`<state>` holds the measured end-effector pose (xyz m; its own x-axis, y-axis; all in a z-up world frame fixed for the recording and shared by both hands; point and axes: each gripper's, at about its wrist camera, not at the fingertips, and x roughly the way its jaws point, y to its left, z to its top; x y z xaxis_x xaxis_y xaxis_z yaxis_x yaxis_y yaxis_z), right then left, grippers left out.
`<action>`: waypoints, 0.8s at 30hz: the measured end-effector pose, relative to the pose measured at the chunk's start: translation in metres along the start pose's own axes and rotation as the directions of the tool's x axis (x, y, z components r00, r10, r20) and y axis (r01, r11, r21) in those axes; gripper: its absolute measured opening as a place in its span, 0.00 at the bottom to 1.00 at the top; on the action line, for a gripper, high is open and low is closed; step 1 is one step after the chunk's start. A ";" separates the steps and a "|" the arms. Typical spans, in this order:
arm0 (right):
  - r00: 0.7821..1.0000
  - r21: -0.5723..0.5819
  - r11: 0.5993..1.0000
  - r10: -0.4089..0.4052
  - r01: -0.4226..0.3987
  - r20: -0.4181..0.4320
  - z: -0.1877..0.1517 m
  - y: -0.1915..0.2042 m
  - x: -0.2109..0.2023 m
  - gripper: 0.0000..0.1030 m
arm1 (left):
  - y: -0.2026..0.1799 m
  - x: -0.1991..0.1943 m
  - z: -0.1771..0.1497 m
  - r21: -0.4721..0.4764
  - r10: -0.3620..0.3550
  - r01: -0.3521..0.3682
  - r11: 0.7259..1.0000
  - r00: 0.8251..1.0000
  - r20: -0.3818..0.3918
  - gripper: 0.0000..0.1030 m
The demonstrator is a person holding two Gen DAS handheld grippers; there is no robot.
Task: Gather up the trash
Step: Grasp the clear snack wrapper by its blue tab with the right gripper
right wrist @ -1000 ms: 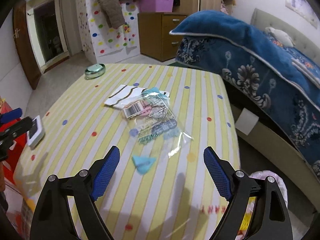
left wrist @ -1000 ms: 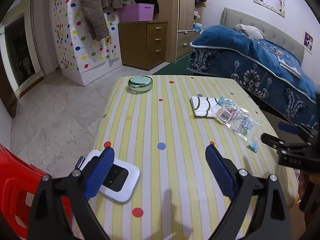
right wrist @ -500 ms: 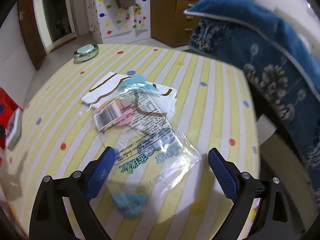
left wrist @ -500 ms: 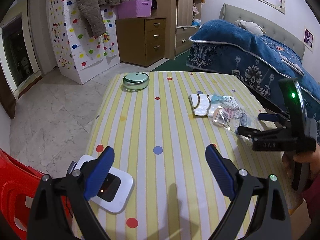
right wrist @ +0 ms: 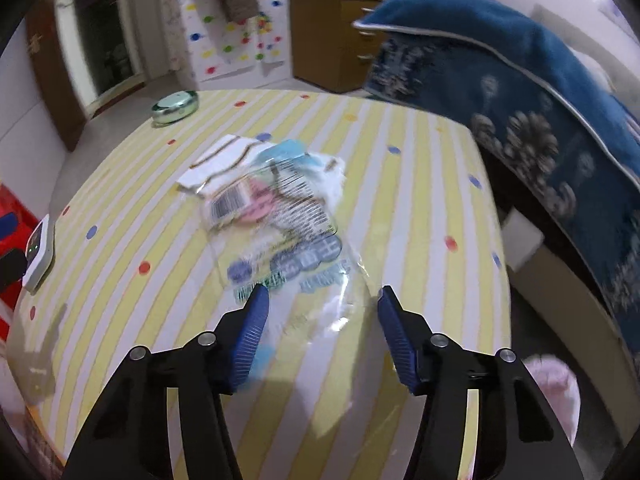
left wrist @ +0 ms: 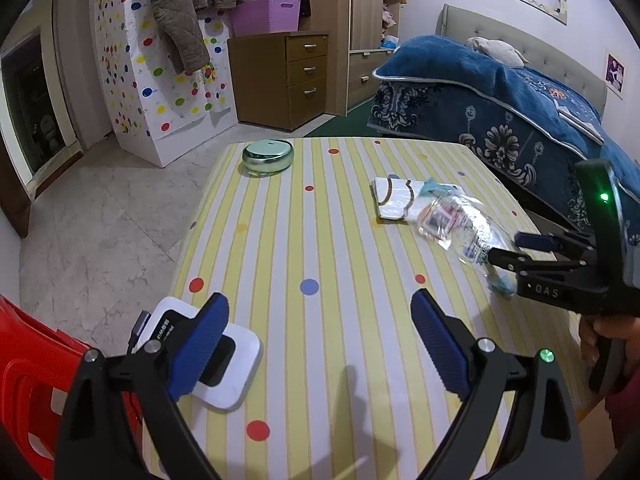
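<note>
1. Right gripper [right wrist: 320, 320] points down at the table, jaws closing, still apart; near end of a clear plastic wrapper [right wrist: 280, 236] lies between the blue pads, no pad visibly pressing on it yet.
2. Wrapper is see-through with a barcode, a pink patch and blue print; it is flat on the striped tablecloth [right wrist: 404, 184], toward the table's right side. Right wrist view is motion-blurred.
3. Small light-blue scrap [right wrist: 260, 354] sits just inside the left pad of the right gripper, partly hidden by the finger.
4. Far end of the wrapper overlaps a white paper piece with brown wavy lines [right wrist: 224, 160]; a pale blue bit [right wrist: 290, 150] lies on that pile too.
5. Left gripper [left wrist: 320, 328] hangs above the near table edge, jaws wide apart, nothing between them.
6. Left wrist view: right gripper [left wrist: 516, 248] comes in from the right, tips at the wrapper's [left wrist: 452, 220] near end, a hand [left wrist: 608, 340] on its handle, green light on its body.
7. White device with a dark screen [left wrist: 224, 364] lies at the near left corner, partly behind the left gripper's left finger, a cable plugged into it.
8. Round green tin [left wrist: 267, 156] stands at the far left edge of the table, well apart from the trash.
9. Red plastic chair [left wrist: 28, 372] beside the table on the left; blue blanket on a bed [left wrist: 500, 96] on the right; wooden drawer unit [left wrist: 292, 76] and purple basket [left wrist: 266, 14] at the back.
</note>
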<state>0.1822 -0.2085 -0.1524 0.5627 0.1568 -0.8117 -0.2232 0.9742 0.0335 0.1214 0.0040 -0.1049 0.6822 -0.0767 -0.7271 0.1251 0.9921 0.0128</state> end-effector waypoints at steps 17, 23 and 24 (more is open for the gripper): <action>0.996 0.183 0.980 0.078 -0.083 0.033 -0.025 -0.010 -0.027 0.62 | -0.006 -0.009 -0.007 0.009 -0.018 0.018 1.000 1.000 -0.005 0.87; 0.999 0.081 0.997 0.015 -0.019 0.047 -0.015 0.010 -0.008 0.66 | -0.006 -0.010 -0.010 0.015 -0.014 0.014 1.000 1.000 -0.008 0.87; 0.999 0.061 0.998 0.003 -0.005 0.040 -0.014 0.013 -0.008 0.67 | -0.006 -0.009 -0.011 0.015 -0.013 0.014 1.000 1.000 -0.009 0.87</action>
<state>0.1636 -0.1993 -0.1541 0.5932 0.1660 -0.7878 -0.1774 0.9814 0.0732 0.1066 -0.0001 -0.1056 0.6742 -0.0891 -0.7332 0.1453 0.9893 0.0133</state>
